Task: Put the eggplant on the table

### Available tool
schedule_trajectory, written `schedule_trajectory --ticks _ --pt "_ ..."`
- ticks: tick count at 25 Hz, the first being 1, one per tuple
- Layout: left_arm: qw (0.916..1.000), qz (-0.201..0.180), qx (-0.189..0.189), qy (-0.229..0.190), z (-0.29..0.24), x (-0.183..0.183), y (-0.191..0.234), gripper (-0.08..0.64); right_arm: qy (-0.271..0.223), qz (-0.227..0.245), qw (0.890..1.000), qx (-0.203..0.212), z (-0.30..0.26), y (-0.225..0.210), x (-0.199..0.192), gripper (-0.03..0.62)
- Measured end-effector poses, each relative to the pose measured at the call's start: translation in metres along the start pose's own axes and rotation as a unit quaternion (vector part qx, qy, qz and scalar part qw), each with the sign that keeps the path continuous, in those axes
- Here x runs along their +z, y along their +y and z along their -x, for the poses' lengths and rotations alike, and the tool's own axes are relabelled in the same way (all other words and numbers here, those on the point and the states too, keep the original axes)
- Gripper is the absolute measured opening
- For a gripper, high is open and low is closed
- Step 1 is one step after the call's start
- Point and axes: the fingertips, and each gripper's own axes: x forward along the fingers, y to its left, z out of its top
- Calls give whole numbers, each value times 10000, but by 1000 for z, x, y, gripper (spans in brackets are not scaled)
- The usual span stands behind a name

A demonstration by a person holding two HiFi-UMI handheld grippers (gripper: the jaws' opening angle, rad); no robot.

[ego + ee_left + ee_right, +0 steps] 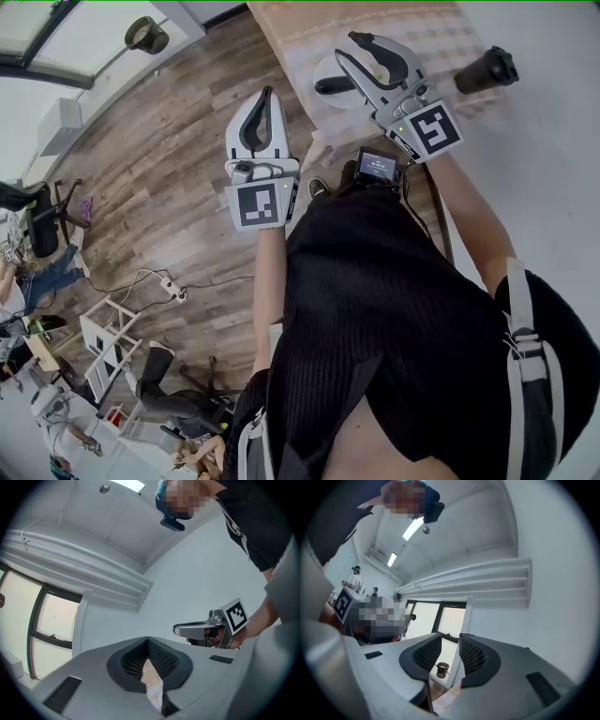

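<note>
The cloth-covered surface [291, 37] ends in a corner just ahead of the person, with open wooden floor [178, 141] along its left edge. A dark, long thing, apparently the eggplant [333, 85], lies on a white plate [323, 67] near that corner. The right tongs [345, 45] hang over the plate, spread and empty, with the eggplant just beside them. The left tongs [268, 92], pressed together and empty, are held at the surface's left edge.

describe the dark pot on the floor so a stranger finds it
Follow the wooden floor up to the window frame at the head view's top left. The pot stands there alone: round and dark, far from the clutter at lower left.
</note>
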Motion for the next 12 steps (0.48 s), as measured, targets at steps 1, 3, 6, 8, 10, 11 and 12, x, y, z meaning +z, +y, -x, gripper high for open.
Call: schedule_trajectory --ticks 1,3,6,8,10,11,12 --pt "10000 8 -11 4 -1 -1 -2 -9 46 -28 10000 -52 2 0 -5 116" --pt "10000 -5 -49 42 -3 -4 -6 -9 84 -139 9998 -134 7 1 -12 114" --pt "9998 36 -25 174 -3 -10 -8 -9 108 -523 9983 -217 12 2 -22 114" --pt "9998 87 -71 141 -2 -13 -14 -9 182 -651 9972 -305 17 2 -30 108" --pt "9997 87 -150 165 -1 -18 -22 -9 259 -695 9965 -378 21 1 -38 87" --pt "9996 83 -184 194 -1 -20 -25 -9 294 -708 9963 -392 23 1 -41 87" --pt "9995 79 -213 220 -1 -23 -27 -9 330 -716 9961 -395 24 1 -45 87"
